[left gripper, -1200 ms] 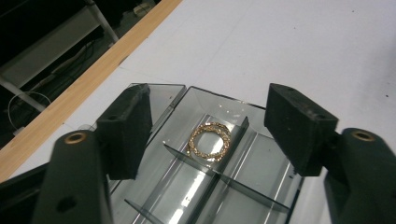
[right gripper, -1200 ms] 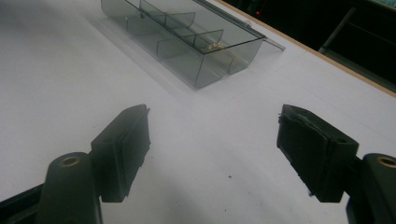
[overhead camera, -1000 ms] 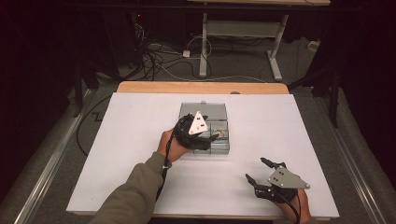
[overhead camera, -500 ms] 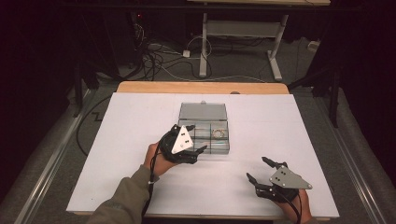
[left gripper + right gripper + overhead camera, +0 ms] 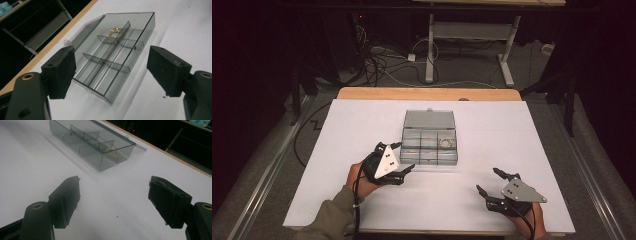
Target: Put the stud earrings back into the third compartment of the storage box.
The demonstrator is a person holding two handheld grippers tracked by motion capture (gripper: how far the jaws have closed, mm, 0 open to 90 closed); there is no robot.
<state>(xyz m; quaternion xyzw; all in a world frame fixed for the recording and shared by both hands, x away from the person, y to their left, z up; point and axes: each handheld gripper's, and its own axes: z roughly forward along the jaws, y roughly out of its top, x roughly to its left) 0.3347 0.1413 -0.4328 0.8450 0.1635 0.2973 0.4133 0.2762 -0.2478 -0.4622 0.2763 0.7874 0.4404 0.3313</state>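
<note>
From the high view, a clear plastic box sits near the middle of the white table, its lid folded flat behind it toward the far wooden edge. A small gold ring lies in one of the compartments on the right side of the box. The left gripper hovers just beside the box's near left corner, jaws apart and empty. The right gripper rests well apart from the box, near the front right of the table, jaws spread wide with nothing between them.

In the left gripper view, the box lies straight ahead between the two black jaws, which stand wide and hold nothing. Thin dividers split it into compartments; the ring sits in a far one, against a divider.

In the right gripper view, the box lies farther off, up and to the left, and the jaws gape over bare table.

The box looks light, stiff and thin-walled, with smooth sides that could slide on the table or slip from the pads; a hard squeeze might crack it. An outer wall, pinched from above, seems the safest hold. The ring looks small, hard and light, so it would need a fine pinch across its band, and it could easily skid against the compartment floor.
</note>
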